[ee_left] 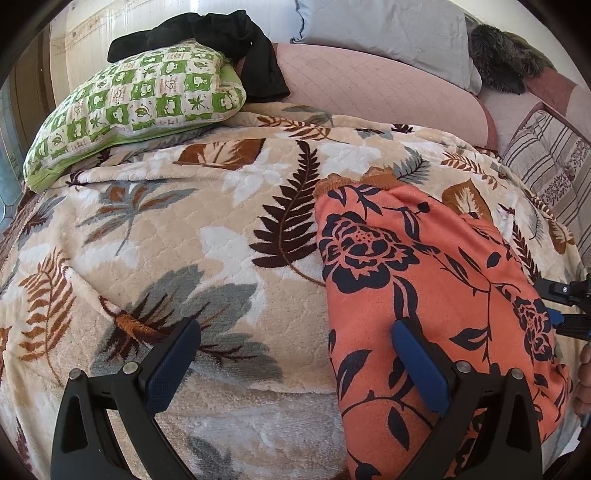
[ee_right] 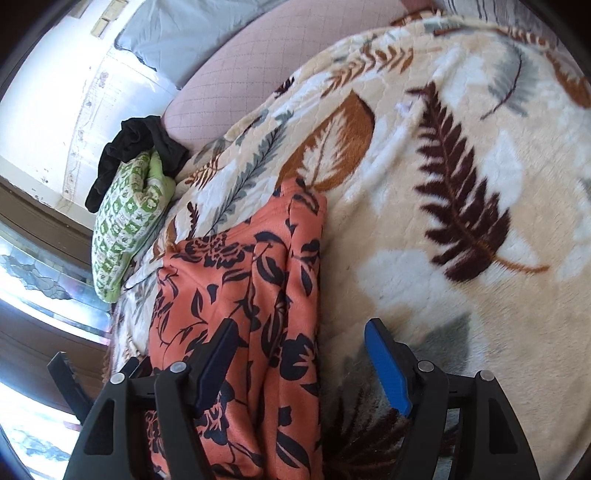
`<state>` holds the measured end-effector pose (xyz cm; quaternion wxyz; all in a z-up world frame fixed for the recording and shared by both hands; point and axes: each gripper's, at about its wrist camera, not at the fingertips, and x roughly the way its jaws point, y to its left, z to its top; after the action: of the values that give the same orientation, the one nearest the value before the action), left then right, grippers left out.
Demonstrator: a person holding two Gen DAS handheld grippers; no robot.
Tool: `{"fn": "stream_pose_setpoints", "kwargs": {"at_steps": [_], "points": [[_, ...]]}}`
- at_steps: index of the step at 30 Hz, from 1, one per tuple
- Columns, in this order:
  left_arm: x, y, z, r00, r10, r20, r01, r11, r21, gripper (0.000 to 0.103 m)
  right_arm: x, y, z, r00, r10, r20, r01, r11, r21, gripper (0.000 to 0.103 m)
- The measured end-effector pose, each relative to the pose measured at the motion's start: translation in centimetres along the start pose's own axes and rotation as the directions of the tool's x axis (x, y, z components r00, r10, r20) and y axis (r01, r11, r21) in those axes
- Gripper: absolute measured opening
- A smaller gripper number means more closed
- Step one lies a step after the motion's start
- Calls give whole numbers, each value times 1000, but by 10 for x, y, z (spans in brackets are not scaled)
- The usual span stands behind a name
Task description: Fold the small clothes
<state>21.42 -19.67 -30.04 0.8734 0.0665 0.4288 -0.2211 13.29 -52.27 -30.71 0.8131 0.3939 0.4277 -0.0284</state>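
An orange garment with dark blue flowers point(ee_left: 424, 266) lies as a long folded strip on the leaf-patterned blanket point(ee_left: 184, 240), its brown hem at the far end. My left gripper point(ee_left: 295, 326) is open just above the near part; its right finger point(ee_left: 417, 362) hangs over the garment's left edge and its left finger over bare blanket. In the right wrist view the same garment point(ee_right: 258, 258) runs away from me. My right gripper point(ee_right: 301, 325) is open astride its right edge, with nothing pinched. That gripper point(ee_left: 565, 306) also shows at the left wrist view's right rim.
A green checked pillow point(ee_left: 140, 107) with a black garment point(ee_left: 221, 40) on it lies at the far left. Behind are a pink quilted cushion point(ee_left: 369, 85), a grey pillow point(ee_left: 388, 29) and a dark furry thing point(ee_left: 502, 55). Striped cloth point(ee_left: 546, 158) borders the right.
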Motion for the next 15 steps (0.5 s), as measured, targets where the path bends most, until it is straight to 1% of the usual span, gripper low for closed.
{"fn": "stream_pose_setpoints", "kwargs": {"at_steps": [2,4,6,8,10,13,14,15], "points": [[-2,3,3,995,-93,-20,93,996,-14,103,3,-7,0,999,39,-5,-38,998,40,76],[-4,2,4,985,-171,-33,170,985,-22,103,4,-10,1,997,71,-8,-71,996,62,77],[-3,0,4,980,-196,-40,196,980,-24,103,4,-13,2,994,107,-13,-106,991,83,79],[3,-4,3,970,-228,-80,226,974,-23,103,6,-16,1,990,138,-16,-135,986,101,79],[12,-7,0,951,-281,-131,279,960,-34,103,7,-17,2,988,154,-18,-151,983,103,80],[19,-10,-3,916,-359,-181,352,933,-71,103,14,-15,0,972,229,-48,-221,967,123,80],[21,-10,-4,909,-372,-189,365,928,-75,103,18,-13,-1,966,251,-66,-242,962,125,80],[21,-11,-4,904,-381,-193,373,925,-75,103,21,-9,-3,964,252,-79,-243,964,113,80]]}}
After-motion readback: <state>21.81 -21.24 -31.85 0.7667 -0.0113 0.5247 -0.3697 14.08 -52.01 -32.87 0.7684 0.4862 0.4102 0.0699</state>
